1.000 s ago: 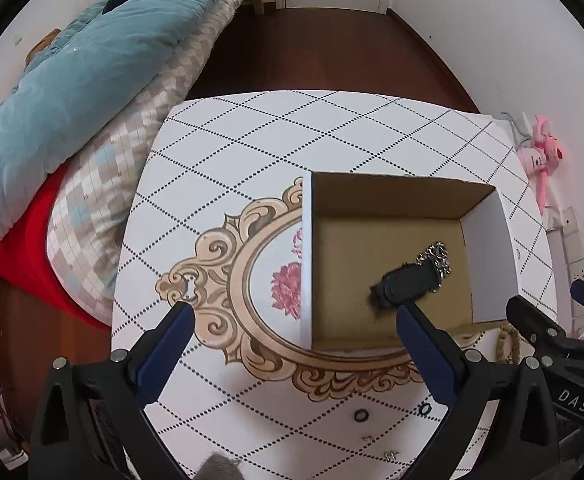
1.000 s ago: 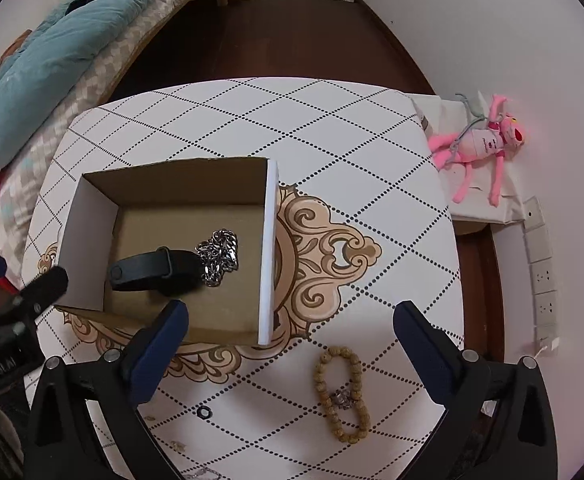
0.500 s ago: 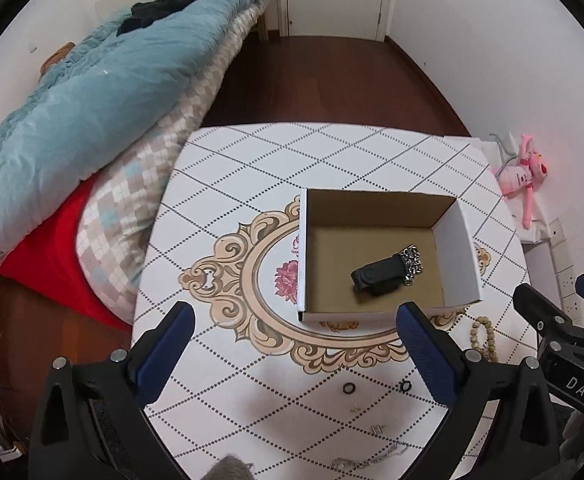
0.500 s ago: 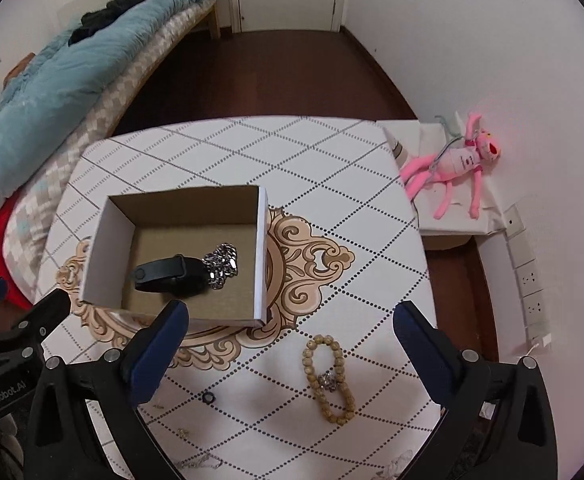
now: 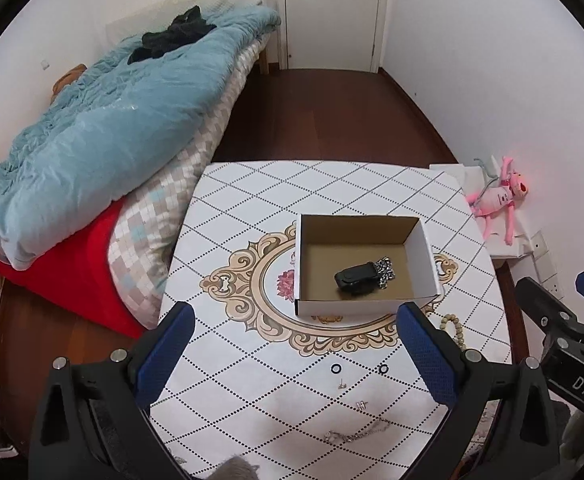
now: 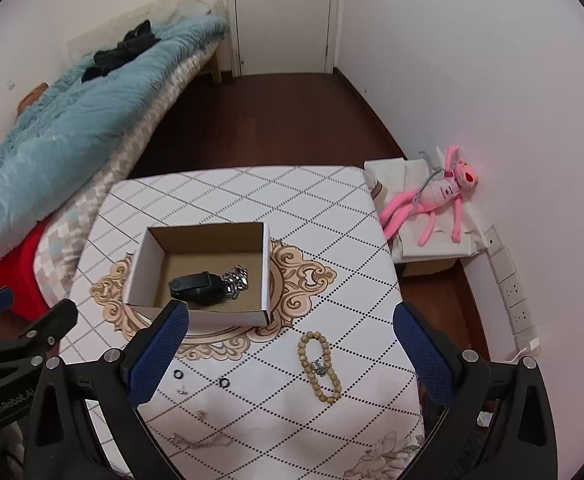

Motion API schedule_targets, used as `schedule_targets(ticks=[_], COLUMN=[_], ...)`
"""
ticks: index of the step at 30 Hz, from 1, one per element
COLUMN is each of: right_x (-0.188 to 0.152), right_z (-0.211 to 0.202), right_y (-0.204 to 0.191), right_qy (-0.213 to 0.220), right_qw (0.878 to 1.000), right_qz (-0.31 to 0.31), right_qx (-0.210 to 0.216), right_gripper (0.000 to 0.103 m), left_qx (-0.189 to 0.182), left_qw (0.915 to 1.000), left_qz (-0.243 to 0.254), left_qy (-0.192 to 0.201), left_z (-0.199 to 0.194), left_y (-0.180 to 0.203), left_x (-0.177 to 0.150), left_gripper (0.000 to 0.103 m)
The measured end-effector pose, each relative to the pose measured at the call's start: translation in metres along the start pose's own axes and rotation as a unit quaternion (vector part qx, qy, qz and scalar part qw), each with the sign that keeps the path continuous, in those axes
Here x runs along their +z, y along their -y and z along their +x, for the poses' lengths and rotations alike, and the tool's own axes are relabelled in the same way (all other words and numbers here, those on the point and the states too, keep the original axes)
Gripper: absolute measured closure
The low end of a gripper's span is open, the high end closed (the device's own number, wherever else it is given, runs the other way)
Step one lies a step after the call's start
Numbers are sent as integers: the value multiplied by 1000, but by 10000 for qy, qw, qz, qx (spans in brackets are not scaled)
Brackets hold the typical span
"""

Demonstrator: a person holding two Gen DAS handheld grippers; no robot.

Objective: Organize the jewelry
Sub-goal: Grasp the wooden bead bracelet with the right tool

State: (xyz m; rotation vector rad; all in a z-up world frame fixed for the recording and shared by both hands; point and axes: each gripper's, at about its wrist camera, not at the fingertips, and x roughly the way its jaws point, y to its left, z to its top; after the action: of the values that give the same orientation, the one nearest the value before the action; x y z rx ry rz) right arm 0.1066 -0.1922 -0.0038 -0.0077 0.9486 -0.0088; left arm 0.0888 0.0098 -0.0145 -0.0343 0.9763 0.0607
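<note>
Left claw (image 5: 292, 344) and right claw (image 6: 290, 340): both spread wide, empty, held above the surface (image 6: 332, 216). Cardboard box (image 6: 266, 276) contains a black wristband (image 6: 192, 282) touching a silver chain (image 6: 237, 277). Wooden bead bracelet (image 6: 319, 366) and two small black rings (image 6: 224, 382) lie outside, near the box.

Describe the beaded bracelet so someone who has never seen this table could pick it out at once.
Start at the open cardboard box in the middle of the diamond-patterned table. Just outside its near right corner, a loop of tan wooden beads lies flat on the cloth. It is the largest loose piece, unlike the tiny black rings and thin chain nearby.
</note>
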Motion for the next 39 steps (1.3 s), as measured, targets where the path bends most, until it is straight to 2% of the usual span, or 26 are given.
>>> schedule_targets(ticks=[4, 7, 14, 15, 17, 18, 19, 22, 24, 25, 26, 27, 28, 29, 34, 39], right_x=[-6, -19, -71, -78, -93, -97, -102, -116, -123, -123, -125, -125, -126, -128, -141, -164], right_z=[-12, -5, 70, 82, 109, 120, 131, 157, 170, 168, 169, 170, 169, 167, 155, 137], right_y=[6, 17, 62, 68, 77, 80, 82, 86, 85, 81, 76, 71, 67, 63, 48, 48], right_qy=[46, -85, -819, -906, -1146, -1251, -1331, -1432, -1499, -1263, -1257, -1180, -1130, -1103, -1151, -1367], right_qw=[9998, 9992, 9933, 9921, 9891, 9877, 9865, 9856, 9849, 9894, 9903, 9918, 9927, 9933, 9932, 9891], right_qz=[146, 341, 810, 869, 925, 938, 957, 896, 866, 704, 577, 454, 347, 288, 159, 331], right_qx=[135, 179, -39, -28, -48, -12, 26, -68, -42, -149, -129, -204, -223, -199, 34, 436], right_gripper=[0, 0, 2, 5, 29, 33, 37, 38, 54, 60, 69, 69, 77, 93, 93, 94], left_qx=[353, 280, 98, 133, 120, 122, 112, 76, 56, 21, -18, -66, -126, -202, -543, -675], left_qw=[9994, 9996, 9972, 9966, 9953, 9949, 9945, 9929, 9921, 9919, 9917, 9911, 9904, 9895, 9850, 9820], left_qz=[19, -20, -151, -129, -69, -34, 7, 156, 260, 305, 340, 369, 402, 450, 647, 852], left_qy=[-22, -40, -720, -805, -962, -1005, -1041, -1176, -1227, -1230, -1242, -1274, -1320, -1362, -1502, -1544], left_z=[-2, 10, 70, 79, 95, 100, 104, 116, 118, 118, 118, 118, 117, 115, 105, 103], left_y=[1, -1, -2, -1, 0, 0, 1, 2, 3, 2, 2, 2, 3, 4, 15, 30], left_x=[-6, -20, -67, -75, -86, -91, -95, -111, -120, -124, -129, -134, -140, -147, -168, -183], left_gripper=[0, 0, 0, 1, 1, 1, 1, 1, 1, 1, 1, 1, 1, 1, 1, 3])
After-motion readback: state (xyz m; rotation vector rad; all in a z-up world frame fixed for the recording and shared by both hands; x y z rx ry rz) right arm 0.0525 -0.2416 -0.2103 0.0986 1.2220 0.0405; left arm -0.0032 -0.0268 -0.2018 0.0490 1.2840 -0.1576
